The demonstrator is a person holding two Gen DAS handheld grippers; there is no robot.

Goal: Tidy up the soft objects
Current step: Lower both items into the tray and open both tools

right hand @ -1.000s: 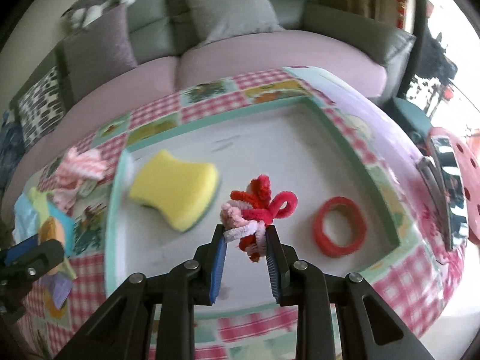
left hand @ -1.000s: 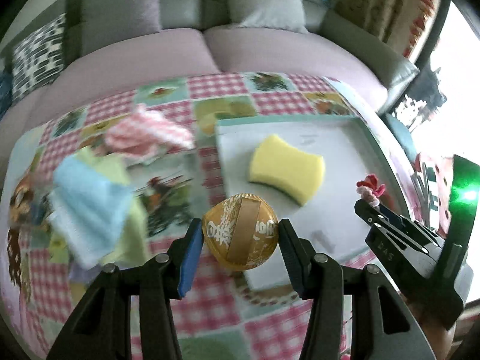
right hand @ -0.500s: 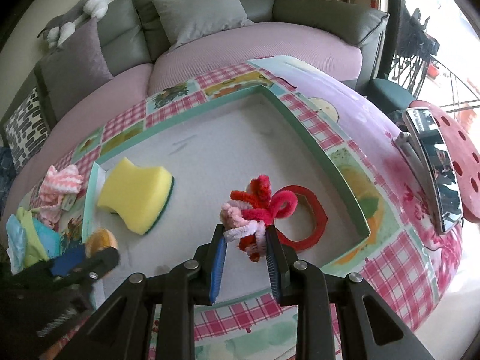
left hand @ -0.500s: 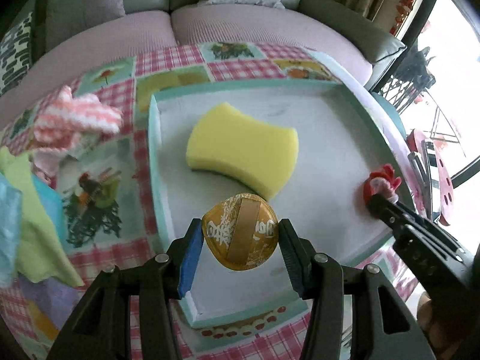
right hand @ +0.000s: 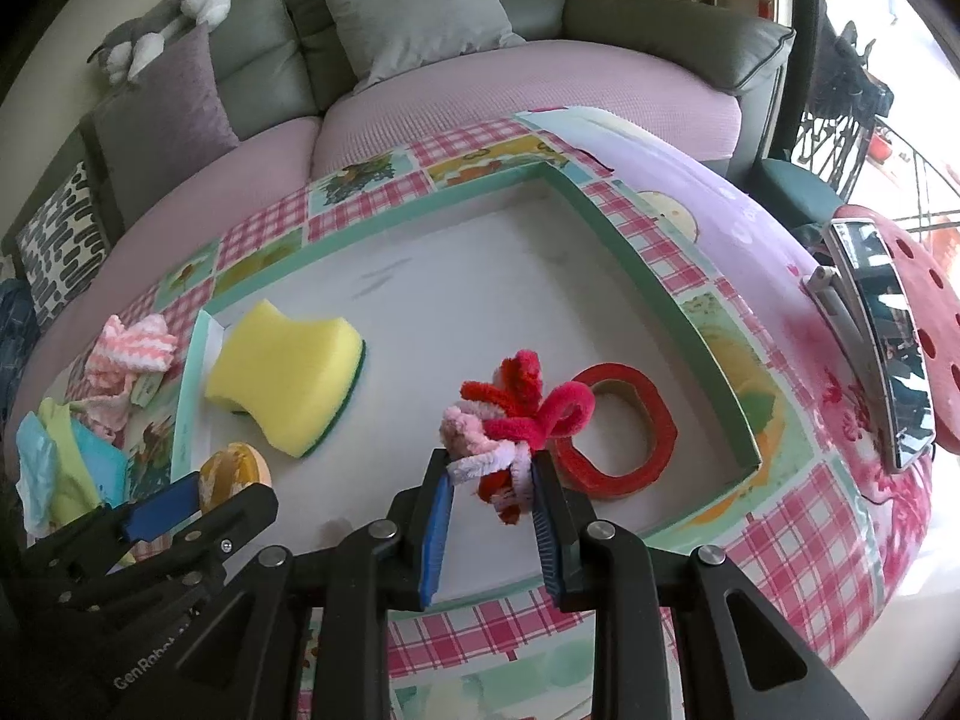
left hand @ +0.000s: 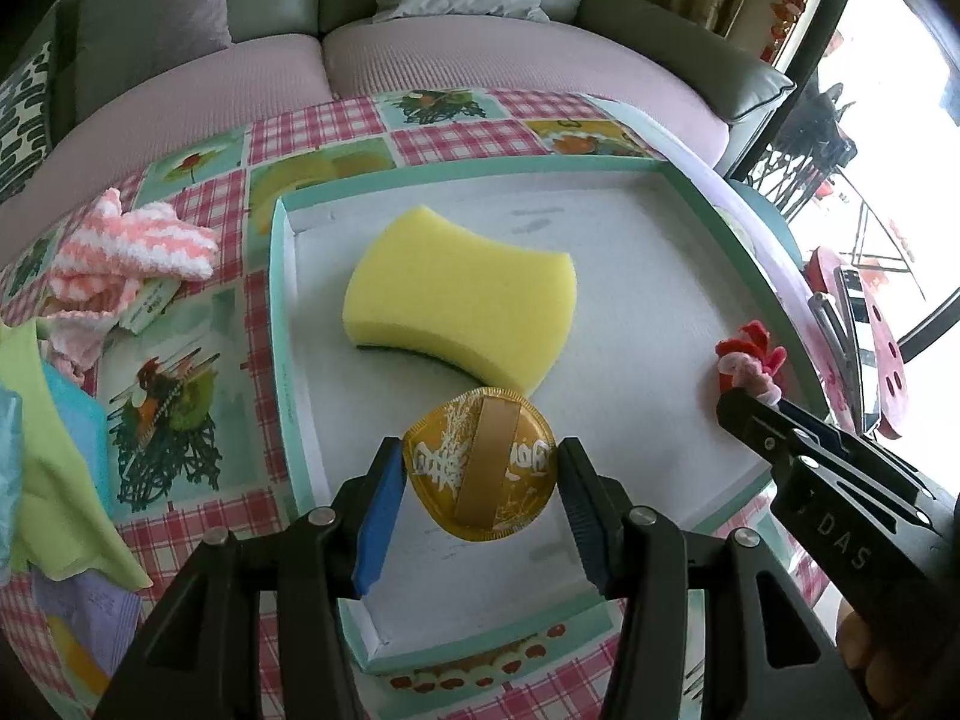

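My left gripper [left hand: 477, 480] is shut on a round gold powder puff [left hand: 479, 471] and holds it over the front left part of the white tray [left hand: 690, 204]. A yellow sponge [left hand: 459, 300] lies in the tray just beyond the puff. My right gripper [right hand: 492, 486] is shut on a red and pink pipe-cleaner flower [right hand: 510, 420] above the tray's front middle. A red ring [right hand: 618, 426] lies in the tray just right of it. The left gripper with the puff [right hand: 231, 471] shows at the lower left of the right wrist view.
A pink-and-white knitted cloth [left hand: 120, 252] and green and blue cloths [left hand: 42, 438] lie on the checked tablecloth left of the tray. A sofa [right hand: 480, 102] stands behind the table. A red perforated stool [right hand: 900, 324] with a shiny object stands at right.
My left gripper carried the puff right, from over the tablecloth to over the tray, then closer to the sponge. My right gripper drew back slightly toward the tray's front with the flower.
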